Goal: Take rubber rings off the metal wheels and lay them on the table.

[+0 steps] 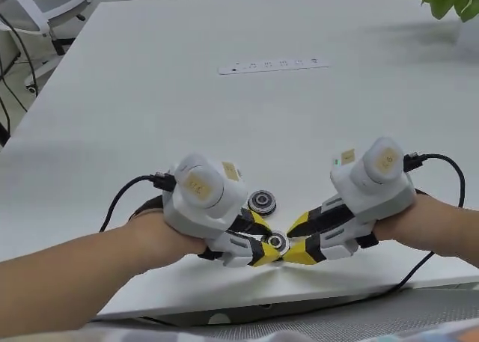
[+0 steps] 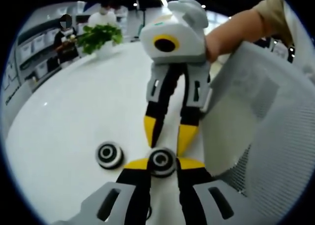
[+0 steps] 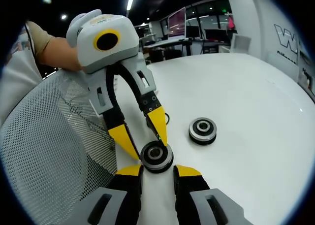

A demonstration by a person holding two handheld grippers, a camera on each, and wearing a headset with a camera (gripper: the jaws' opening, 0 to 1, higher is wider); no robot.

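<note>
While closed with the left gripper (image 2: pixel 162 165) on the near wheel (image 2: pixel 162 161), jaws pressed to its two sides, holding it at the near edge of the table (image 1: pixel 150 102), about midway along. Facing it tip to tip with the right gripper (image 3: pixel 157 172), jaws flanking the same wheel's rim; cannot tell whether clamped or merely touching.

Easy to lose from here: with two pairs of tips crowded on so small a part, liable to pop out sideways under an uneven pull and roll off the near edge just beside. Liable also to yield nothing if caught on metal rather than on the rubber ring (image 3: pixel 143 155), or to fling that ring away on a sudden release.

Looks like a small bearing-style wheel: dark rubber ring round the outside, bright metal within, dark bore at the centre; ring not yet off. Just farther in toward the table's middle, lying flat and apart from both grippers, a second wheel (image 1: pixel 262 202), ring on as well.
</note>
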